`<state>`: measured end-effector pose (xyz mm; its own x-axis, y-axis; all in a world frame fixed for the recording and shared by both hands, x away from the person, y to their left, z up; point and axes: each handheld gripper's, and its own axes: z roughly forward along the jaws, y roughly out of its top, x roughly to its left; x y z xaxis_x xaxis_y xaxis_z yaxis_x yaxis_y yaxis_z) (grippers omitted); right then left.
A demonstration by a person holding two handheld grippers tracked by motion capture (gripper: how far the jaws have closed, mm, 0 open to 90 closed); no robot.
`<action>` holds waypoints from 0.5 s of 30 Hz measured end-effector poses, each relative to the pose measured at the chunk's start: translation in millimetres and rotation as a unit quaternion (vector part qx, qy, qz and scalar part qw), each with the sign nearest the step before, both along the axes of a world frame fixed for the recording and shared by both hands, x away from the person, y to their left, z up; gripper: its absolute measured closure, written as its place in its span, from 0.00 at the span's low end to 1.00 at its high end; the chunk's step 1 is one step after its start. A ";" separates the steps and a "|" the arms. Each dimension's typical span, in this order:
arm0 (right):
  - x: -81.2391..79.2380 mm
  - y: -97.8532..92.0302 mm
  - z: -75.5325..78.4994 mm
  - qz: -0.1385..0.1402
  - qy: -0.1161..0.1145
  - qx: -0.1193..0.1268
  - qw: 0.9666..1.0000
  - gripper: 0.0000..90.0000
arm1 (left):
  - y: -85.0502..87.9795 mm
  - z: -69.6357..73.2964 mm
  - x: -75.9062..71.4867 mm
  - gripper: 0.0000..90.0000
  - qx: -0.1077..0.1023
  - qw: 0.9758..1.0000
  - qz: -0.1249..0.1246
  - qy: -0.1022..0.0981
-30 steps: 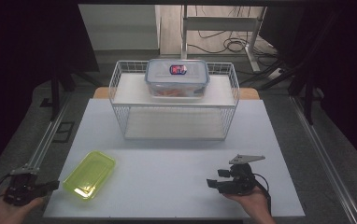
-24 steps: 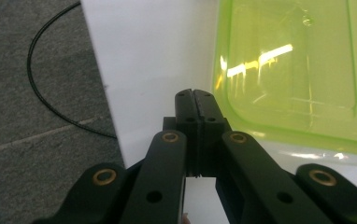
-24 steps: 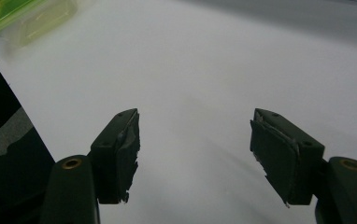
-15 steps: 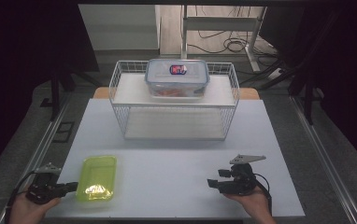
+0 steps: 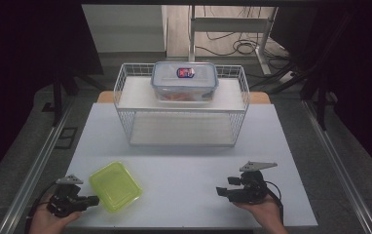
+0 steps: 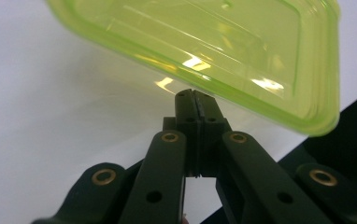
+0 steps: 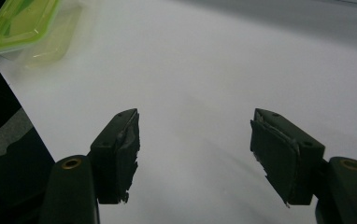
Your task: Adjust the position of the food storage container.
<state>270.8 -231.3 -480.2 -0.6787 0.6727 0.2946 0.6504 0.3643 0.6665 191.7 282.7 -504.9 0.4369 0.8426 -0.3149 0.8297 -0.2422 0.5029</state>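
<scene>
A yellow-green translucent food box (image 5: 116,186) lies flat near the table's front left. My left gripper (image 5: 95,199) lies level right beside it, jaws shut with nothing between them. In the left gripper view the closed tips (image 6: 193,95) rest against the box's rim (image 6: 223,42). At the front right a hand holds my right gripper (image 5: 220,190) low over the table, pointing left. Its jaws (image 7: 195,144) stand open over bare white tabletop. The green box (image 7: 20,21) shows far off at the upper left of the right gripper view.
A white wire rack (image 5: 125,97) stands at the back middle of the table. On its upper shelf sits a clear lidded container (image 5: 184,80) with a red and blue label. The table's front edge (image 5: 184,228) runs just below both hands.
My left gripper has moved right from beyond the table's left edge. The green box has slid right and turned in front of it. The right gripper has stayed put.
</scene>
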 end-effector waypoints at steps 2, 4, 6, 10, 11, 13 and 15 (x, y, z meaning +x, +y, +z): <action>0.0 -0.2 0.1 0.000 -0.001 0.000 1.000 0.36 | -4.8 -0.7 -1.0 1.00 -0.002 1.000 -0.007 0.001; -0.1 -0.2 0.2 0.000 -0.001 0.000 1.000 0.36 | -7.6 -1.1 -1.5 1.00 -0.002 1.000 -0.012 0.001; 0.0 -0.2 0.3 0.000 -0.001 0.000 1.000 0.36 | -13.8 -1.6 -2.1 1.00 0.001 1.000 -0.021 0.001; 0.1 0.1 0.4 0.000 0.000 -0.001 1.000 0.36 | -27.2 -0.9 -1.6 1.00 0.001 0.999 -0.035 -0.004; 0.1 0.1 0.5 0.001 -0.001 -0.001 1.000 0.36 | -30.3 -0.8 -1.2 1.00 0.000 0.999 -0.038 -0.005; -0.2 0.1 0.9 0.000 -0.001 0.000 1.000 0.36 | -35.7 -1.0 0.3 1.00 -0.002 0.999 -0.043 -0.004; -0.1 -0.6 0.9 0.001 -0.002 -0.001 1.000 0.36 | -38.8 -1.6 1.3 1.00 -0.005 0.999 -0.046 -0.002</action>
